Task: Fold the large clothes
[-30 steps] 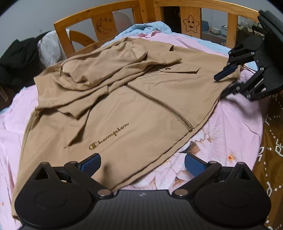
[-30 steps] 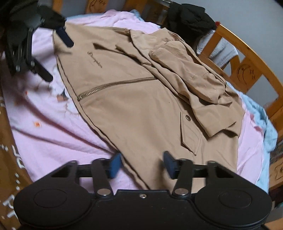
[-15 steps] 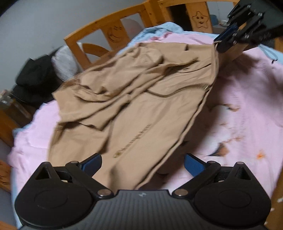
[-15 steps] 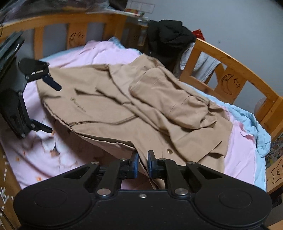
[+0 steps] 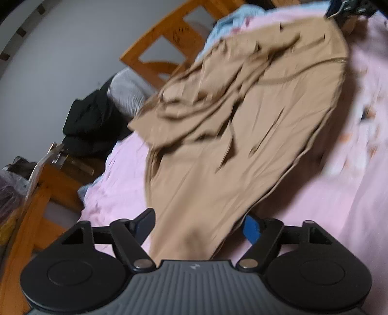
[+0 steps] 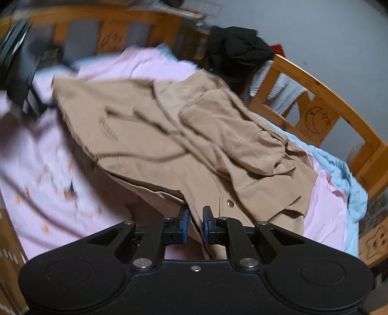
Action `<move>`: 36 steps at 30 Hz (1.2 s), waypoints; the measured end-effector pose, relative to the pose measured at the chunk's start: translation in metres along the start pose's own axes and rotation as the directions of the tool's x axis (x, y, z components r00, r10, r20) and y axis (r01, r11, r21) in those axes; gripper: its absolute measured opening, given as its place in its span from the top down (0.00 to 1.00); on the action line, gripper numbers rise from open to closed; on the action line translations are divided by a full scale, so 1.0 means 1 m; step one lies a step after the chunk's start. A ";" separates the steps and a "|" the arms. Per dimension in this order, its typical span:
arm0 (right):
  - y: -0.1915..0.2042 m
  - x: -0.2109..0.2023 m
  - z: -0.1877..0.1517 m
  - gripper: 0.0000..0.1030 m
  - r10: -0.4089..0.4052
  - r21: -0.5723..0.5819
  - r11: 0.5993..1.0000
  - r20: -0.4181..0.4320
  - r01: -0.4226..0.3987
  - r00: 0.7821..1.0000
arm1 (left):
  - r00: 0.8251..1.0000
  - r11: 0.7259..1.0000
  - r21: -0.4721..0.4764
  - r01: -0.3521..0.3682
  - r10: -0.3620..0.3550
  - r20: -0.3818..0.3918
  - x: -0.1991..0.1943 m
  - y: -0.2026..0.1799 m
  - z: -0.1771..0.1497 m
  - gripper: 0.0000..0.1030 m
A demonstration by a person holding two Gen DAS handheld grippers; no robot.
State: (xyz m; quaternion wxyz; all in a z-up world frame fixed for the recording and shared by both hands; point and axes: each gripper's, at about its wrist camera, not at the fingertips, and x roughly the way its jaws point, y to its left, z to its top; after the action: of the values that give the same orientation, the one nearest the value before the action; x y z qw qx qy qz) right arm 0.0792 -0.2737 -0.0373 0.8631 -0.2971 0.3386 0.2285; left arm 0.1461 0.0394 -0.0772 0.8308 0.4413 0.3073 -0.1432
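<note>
A tan zip jacket [image 5: 230,135] lies across a pink bed sheet [image 5: 339,193], with a sleeve folded on top. In the left wrist view my left gripper [image 5: 198,224] has its fingers apart with the jacket's hem lying between them. In the right wrist view my right gripper [image 6: 194,219] is shut on the jacket's [image 6: 194,135] front edge and lifts it off the sheet. The right gripper also shows at the top right of the left wrist view [image 5: 344,7]. The left gripper shows blurred at the far left of the right wrist view [image 6: 26,80].
A wooden bed rail [image 6: 327,97] with moon and star cutouts runs around the bed. Black clothes [image 6: 237,51] and a grey-white cloth [image 5: 128,92] hang over the rail. A light blue blanket [image 6: 344,184] lies at the bed's edge.
My right gripper closed on the jacket's front edge and lifted it. My left gripper moved in over the hem, its fingers narrower than before. Both views swung and blurred.
</note>
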 end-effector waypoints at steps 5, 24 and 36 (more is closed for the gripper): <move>0.028 0.013 -0.032 0.71 -0.046 -0.222 0.975 -0.088 0.026 0.995 | 0.998 0.999 -0.043 0.008 -0.010 -0.055 0.011 0.012 -0.010 0.61; 0.000 -0.039 -0.048 0.98 -0.002 -0.307 0.951 -0.114 -0.033 0.994 | 0.993 0.960 -0.257 0.107 -0.090 0.076 -0.064 0.046 -0.001 0.99; -0.100 -0.029 0.041 0.98 -0.171 -0.055 0.984 0.008 0.171 0.985 | 0.999 0.817 -0.576 0.030 -0.015 0.031 0.004 0.146 0.090 0.98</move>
State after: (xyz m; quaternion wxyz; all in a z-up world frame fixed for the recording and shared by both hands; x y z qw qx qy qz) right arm 0.1378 -0.3244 0.0436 0.8714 -0.3483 0.3043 0.1633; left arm 0.2587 0.0488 0.0525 0.9274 0.1642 0.3309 -0.0591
